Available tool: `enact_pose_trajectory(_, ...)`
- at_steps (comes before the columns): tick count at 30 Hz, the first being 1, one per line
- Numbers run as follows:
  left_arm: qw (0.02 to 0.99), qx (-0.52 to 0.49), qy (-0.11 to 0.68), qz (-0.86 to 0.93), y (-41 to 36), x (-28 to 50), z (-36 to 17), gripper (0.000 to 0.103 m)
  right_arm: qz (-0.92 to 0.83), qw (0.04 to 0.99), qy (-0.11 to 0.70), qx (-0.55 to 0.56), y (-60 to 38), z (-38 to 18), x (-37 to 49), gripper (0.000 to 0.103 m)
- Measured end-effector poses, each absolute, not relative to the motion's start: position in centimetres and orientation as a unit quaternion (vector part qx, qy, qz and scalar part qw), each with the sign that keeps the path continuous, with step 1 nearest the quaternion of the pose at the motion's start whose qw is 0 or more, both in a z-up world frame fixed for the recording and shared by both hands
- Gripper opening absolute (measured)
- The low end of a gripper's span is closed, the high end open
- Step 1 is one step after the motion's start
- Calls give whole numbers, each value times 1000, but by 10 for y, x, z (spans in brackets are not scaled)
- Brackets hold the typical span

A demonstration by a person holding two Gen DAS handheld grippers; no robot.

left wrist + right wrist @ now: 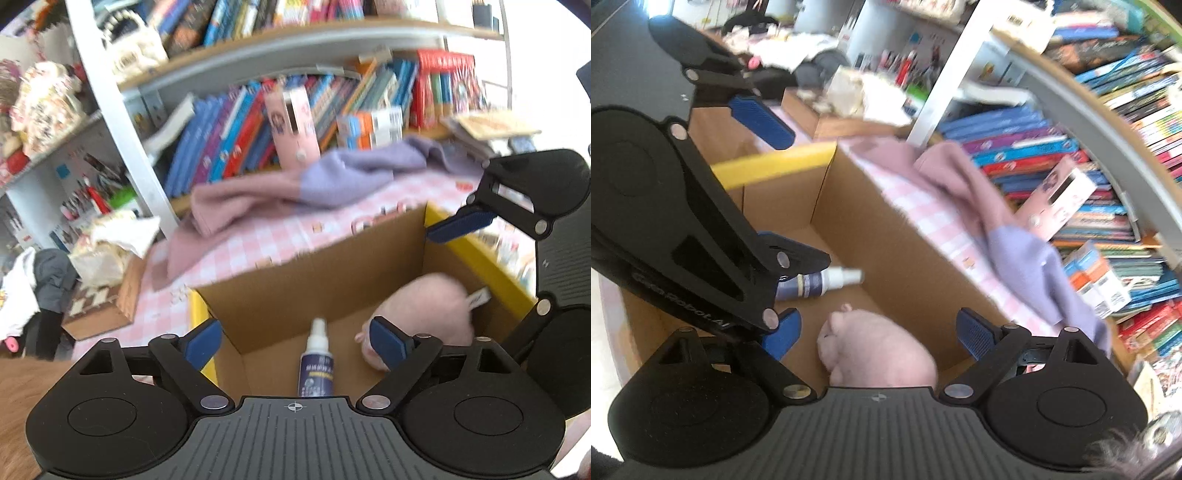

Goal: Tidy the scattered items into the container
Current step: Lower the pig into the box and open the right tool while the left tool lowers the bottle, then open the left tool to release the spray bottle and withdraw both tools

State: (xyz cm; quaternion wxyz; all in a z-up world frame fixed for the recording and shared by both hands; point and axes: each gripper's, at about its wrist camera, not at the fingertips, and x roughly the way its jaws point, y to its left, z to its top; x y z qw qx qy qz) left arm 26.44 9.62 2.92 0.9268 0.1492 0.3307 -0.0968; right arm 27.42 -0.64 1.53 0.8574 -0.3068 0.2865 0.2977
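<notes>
A cardboard box (295,280) with yellow rim stands on the pink checked tablecloth; it also shows in the right wrist view (886,236). Inside lie a small spray bottle (317,362) with white nozzle and dark blue label, also in the right wrist view (820,282), and a pink plush toy (432,314), also in the right wrist view (879,350). My left gripper (295,341) is open and empty above the box, over the bottle. My right gripper (879,332) is open and empty above the plush. A pink and lilac cloth (295,188) lies on the table behind the box, also in the right wrist view (990,206).
A bookshelf (295,110) packed with books stands close behind the table. A pink carton (295,125) leans against the books. A wooden crate (103,302) with clutter sits to the left. The other gripper (535,229) crowds the box's right side.
</notes>
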Motion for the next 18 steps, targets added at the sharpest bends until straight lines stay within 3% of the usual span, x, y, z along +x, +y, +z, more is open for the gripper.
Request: enact_pose_trajectory(18, 966, 72, 240, -62, 99, 153, 84, 96, 265, 929, 154, -207, -52, 75, 179, 92)
